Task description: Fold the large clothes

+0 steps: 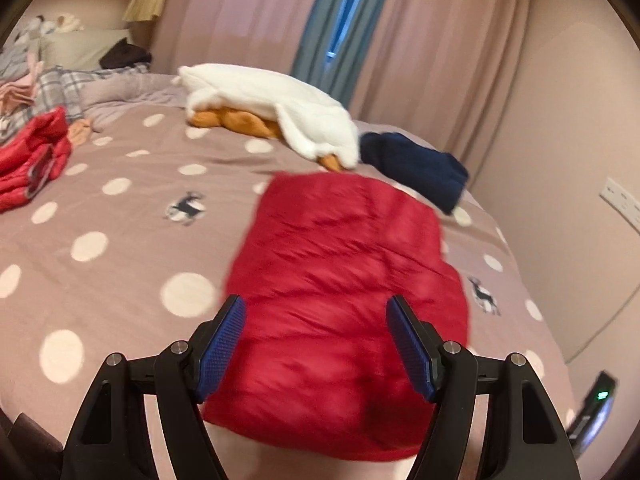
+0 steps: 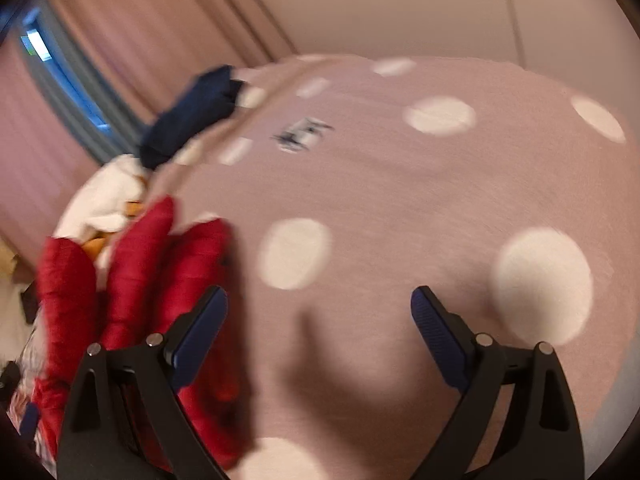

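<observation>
A red puffer jacket (image 1: 348,272) lies folded into a long bundle on the dotted mauve bedspread (image 1: 120,280). My left gripper (image 1: 315,300) hovers over its near end, open. Its blue pads (image 1: 224,344) stand well apart on either side of the bundle, and I see no fabric pinched between them. In the right wrist view the same red jacket (image 2: 136,264) is at the left, beside the left finger. My right gripper (image 2: 319,290) is open over the bare bedspread (image 2: 400,200), with nothing between its fingers. Both views are motion-blurred.
A white plush goose (image 1: 272,100) and a navy garment (image 1: 416,168) lie beyond the jacket near the curtains (image 1: 420,40). A second red jacket (image 1: 32,164) and plaid bedding (image 1: 56,84) are at far left. The wall with a socket (image 1: 622,204) runs along the right.
</observation>
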A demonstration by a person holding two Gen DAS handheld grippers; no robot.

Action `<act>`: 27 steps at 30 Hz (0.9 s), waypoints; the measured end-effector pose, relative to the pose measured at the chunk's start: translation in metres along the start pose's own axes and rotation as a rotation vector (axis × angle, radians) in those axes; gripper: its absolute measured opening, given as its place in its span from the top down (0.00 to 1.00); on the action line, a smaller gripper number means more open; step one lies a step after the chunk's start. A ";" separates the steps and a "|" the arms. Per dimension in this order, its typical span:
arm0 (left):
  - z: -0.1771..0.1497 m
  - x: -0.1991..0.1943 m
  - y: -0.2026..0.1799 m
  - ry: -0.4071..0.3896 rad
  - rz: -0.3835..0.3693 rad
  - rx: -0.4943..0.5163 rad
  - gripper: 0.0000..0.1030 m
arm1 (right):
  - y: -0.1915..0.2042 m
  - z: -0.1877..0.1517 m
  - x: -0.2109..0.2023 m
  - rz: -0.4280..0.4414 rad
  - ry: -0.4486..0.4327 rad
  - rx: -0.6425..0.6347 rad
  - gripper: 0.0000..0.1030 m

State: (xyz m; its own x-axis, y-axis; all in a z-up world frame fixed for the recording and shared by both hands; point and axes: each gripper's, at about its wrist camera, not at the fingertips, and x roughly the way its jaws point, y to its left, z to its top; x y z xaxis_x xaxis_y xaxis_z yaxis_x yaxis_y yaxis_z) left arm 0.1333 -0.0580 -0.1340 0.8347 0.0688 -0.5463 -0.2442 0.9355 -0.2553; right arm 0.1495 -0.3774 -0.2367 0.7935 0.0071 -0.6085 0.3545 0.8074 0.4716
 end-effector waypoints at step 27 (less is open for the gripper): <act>0.000 0.041 0.111 0.067 0.195 -0.251 0.31 | 0.103 -0.035 -0.006 0.184 0.018 -0.285 0.84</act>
State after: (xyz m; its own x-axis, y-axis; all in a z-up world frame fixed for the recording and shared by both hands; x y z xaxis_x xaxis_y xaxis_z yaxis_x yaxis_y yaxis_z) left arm 0.1401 0.0488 -0.1843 0.7276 0.2077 -0.6537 -0.5176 0.7917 -0.3246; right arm 0.1641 -0.2738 -0.2067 0.8214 0.1761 -0.5424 0.0520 0.9240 0.3787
